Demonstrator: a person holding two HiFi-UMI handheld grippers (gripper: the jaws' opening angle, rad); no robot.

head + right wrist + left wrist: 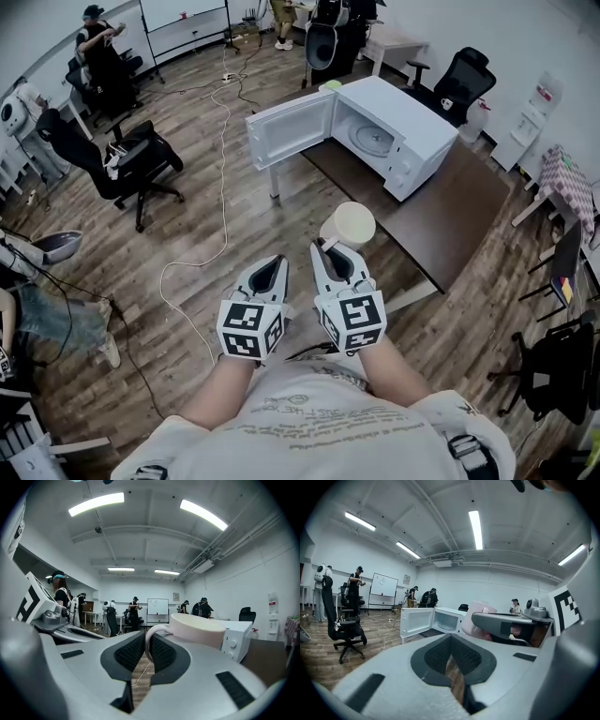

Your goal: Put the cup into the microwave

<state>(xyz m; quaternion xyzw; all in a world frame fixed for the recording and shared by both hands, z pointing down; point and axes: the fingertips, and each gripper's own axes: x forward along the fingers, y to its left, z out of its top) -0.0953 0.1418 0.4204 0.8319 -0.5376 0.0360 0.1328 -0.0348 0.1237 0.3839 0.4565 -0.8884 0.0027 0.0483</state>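
Note:
A cream cup [348, 225] hangs in the air in front of me, and my right gripper [330, 251] is shut on its handle. In the right gripper view the white handle loop sits between the dark pads [161, 652], with the cup body [199, 629] just beyond the right gripper [146, 648]. My left gripper [272, 272] is close beside it on the left, shut with nothing in it [452, 660]. The white microwave [403, 122] stands on the brown table [450, 216] ahead. Its door [291, 127] is swung wide to the left and the glass turntable [370, 136] shows inside.
A white cable [223, 178] runs across the wooden floor left of the table. A black office chair [131, 164] stands at the left and another [459, 84] stands behind the microwave. Dark chairs [553, 366] crowd the right edge. People stand at the far wall.

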